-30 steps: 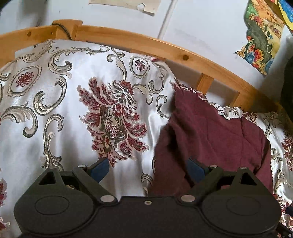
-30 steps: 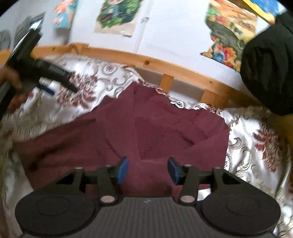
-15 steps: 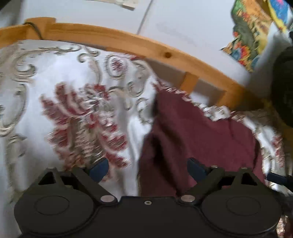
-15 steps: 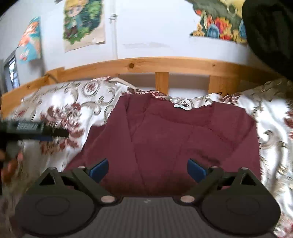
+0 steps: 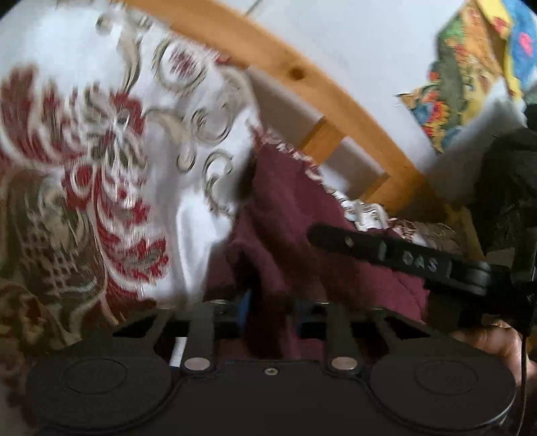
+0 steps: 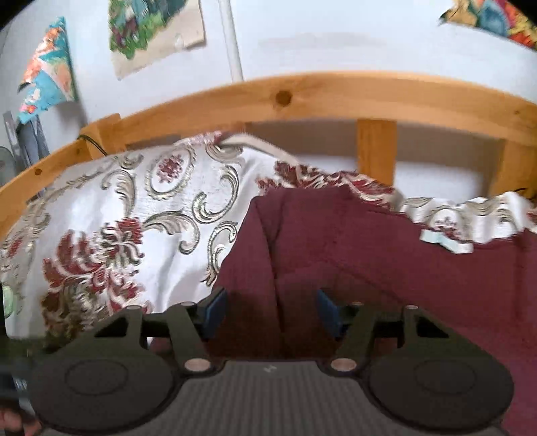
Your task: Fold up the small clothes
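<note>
A maroon garment lies spread on a patterned bedspread. My left gripper is down at its near left edge. The jaws are closing, and a raised fold of the maroon cloth is pinched between the blue pads. My right gripper hovers just beside it over the same left edge of the garment. Its jaws are also closing, with cloth between the pads but not pressed by them. One black finger of the right gripper reaches in from the right. A white label marks the garment's collar.
A wooden bed rail curves behind the bedspread, with a white wall and posters above. A black bundle sits at the far right. A hand holds the right gripper.
My left gripper moved in and down onto the garment's left edge and its jaws closed on a fold. My right gripper swung left across the garment, opened wide, then narrowed.
</note>
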`<state>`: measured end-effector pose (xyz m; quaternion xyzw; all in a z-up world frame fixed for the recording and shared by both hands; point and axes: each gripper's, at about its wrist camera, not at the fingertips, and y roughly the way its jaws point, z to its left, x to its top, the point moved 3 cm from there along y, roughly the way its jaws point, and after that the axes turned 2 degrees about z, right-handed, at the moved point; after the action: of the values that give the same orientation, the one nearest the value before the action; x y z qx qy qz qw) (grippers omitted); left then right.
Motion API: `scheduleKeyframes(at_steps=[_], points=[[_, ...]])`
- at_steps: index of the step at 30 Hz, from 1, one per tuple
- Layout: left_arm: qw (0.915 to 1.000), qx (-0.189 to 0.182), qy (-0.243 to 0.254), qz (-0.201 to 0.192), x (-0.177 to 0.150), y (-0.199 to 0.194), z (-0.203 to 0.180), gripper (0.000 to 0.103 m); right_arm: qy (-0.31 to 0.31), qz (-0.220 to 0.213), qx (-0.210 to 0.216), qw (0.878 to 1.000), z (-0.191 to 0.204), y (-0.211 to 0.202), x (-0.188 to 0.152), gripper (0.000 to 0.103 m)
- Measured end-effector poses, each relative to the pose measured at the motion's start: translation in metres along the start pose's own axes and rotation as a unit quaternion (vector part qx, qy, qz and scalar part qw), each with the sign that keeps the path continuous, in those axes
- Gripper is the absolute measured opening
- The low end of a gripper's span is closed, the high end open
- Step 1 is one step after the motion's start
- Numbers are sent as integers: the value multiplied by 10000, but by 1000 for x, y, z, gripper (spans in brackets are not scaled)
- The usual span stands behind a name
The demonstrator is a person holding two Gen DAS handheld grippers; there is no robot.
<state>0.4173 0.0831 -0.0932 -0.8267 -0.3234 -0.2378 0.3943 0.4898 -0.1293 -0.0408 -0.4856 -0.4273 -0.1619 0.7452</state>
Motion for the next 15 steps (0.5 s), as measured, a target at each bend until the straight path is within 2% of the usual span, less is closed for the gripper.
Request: scheduleKeyframes(at_steps=[1,2,3,4,6,9,12,15], points=[[10000,13,-62,63,-1,3,2,7,28,72,-4,10000,0,9,3,65],[9999,57,-79,73,-2,3,4,6,66,115,11,9999,-1,16,5,63],[9999,112,-75,33,-1,2,5,5,115,155,58,9998,-2,23,6,53],[9998,148,-97,-25,0,0,6,4,155,206,135,9996,-2,29,7,31],[9992,210,-283,-178,5,-8,8,4,189,236,220,9993,1,37,11,5],[9961,451,-447,-605,12,-28,10,4,66,-59,363,9993,13,36,21,3],[9891,676,-705,-1098,20,-47,15,4,-130,-426,468,9979,29,32,36,3],[9841,936,-807,-1273,23,-53,19,4,-347,-582,529,9963,47,37,47,3]])
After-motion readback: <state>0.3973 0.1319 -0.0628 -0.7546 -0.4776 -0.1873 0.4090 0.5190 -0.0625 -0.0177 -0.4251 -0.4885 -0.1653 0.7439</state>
